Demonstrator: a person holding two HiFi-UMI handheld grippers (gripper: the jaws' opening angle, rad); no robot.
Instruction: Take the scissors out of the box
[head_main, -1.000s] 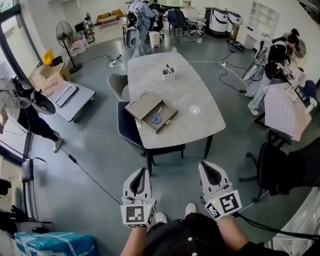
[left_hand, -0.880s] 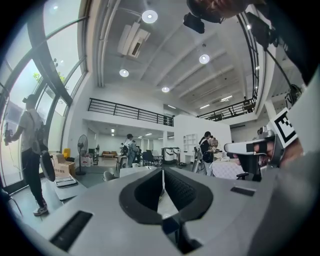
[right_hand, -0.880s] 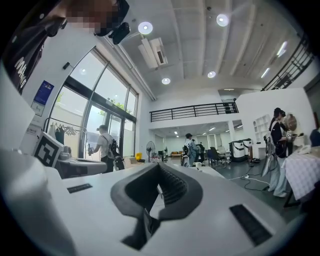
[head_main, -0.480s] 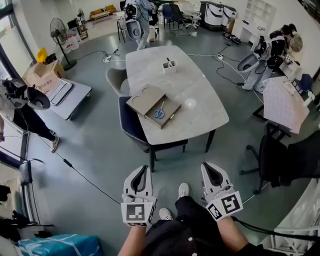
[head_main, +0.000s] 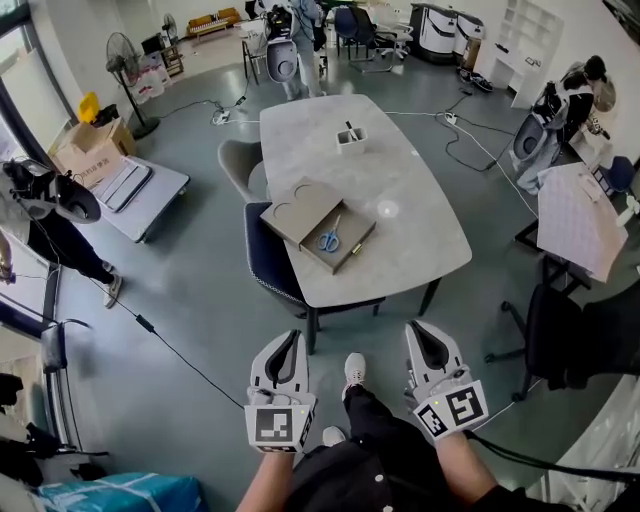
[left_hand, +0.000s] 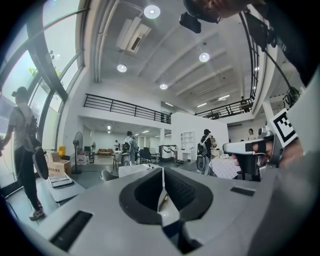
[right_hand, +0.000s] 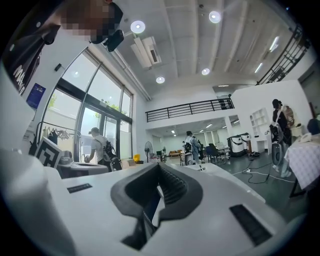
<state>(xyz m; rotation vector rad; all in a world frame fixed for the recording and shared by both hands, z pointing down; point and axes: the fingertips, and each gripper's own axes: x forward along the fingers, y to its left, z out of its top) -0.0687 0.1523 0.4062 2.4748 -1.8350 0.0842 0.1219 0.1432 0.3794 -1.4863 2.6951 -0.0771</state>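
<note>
Lying flat in open brown box (head_main: 296, 212): blue-handled scissors (head_main: 330, 235), blades together.

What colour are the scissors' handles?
Blue. The scissors lie in the open box, clearest in the head view.

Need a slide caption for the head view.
Left gripper and right gripper, both shut and empty, short of the pale grey table where blue-handled scissors lie in an open brown box.

A tucked-in chair (head_main: 268, 262) stands between the bare floor (head_main: 200, 295) and the box (head_main: 352, 228).
</note>
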